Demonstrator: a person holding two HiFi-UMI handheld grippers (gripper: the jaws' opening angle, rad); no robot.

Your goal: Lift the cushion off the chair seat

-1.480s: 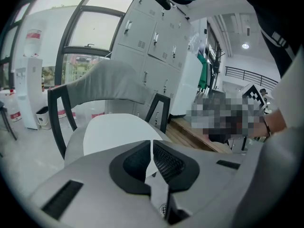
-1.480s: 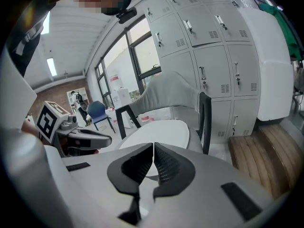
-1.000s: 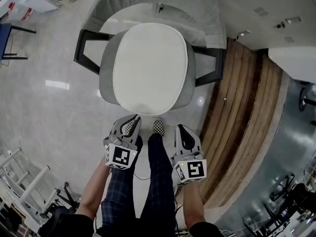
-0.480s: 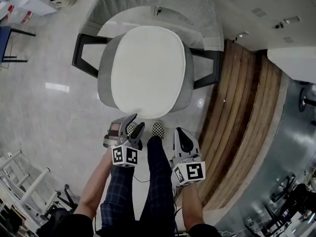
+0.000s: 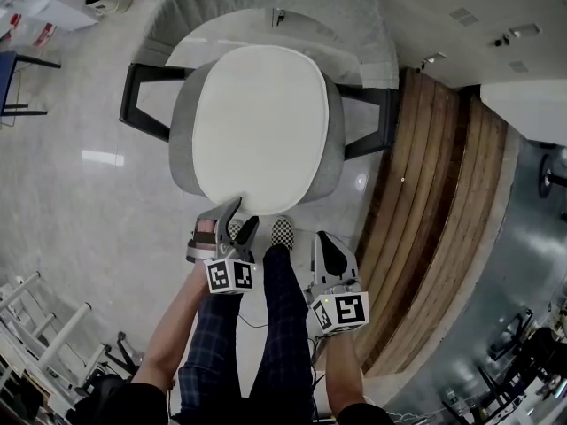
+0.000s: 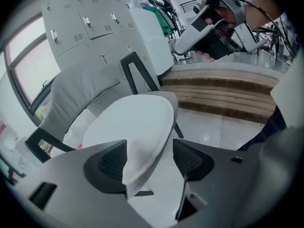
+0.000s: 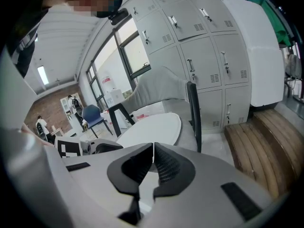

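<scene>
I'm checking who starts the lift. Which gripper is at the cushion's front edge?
The left gripper: its fingers are opening, with the front edge of the white cushion showing between them. The right gripper hangs back, fingers shut together on nothing.

Left tongs [image 5: 243, 212]: tilted downward, jaws opening; cushion [image 6: 137, 127] edge between them, not pinched.
Right tongs [image 5: 322, 239]: jaws together, empty, angled downward.
Forearms [image 5: 170, 330]: bare, flanking the legs.

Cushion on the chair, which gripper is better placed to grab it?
Left gripper: its fingers are opening around the cushion edge. Right gripper is shut, short of the seat.
</scene>
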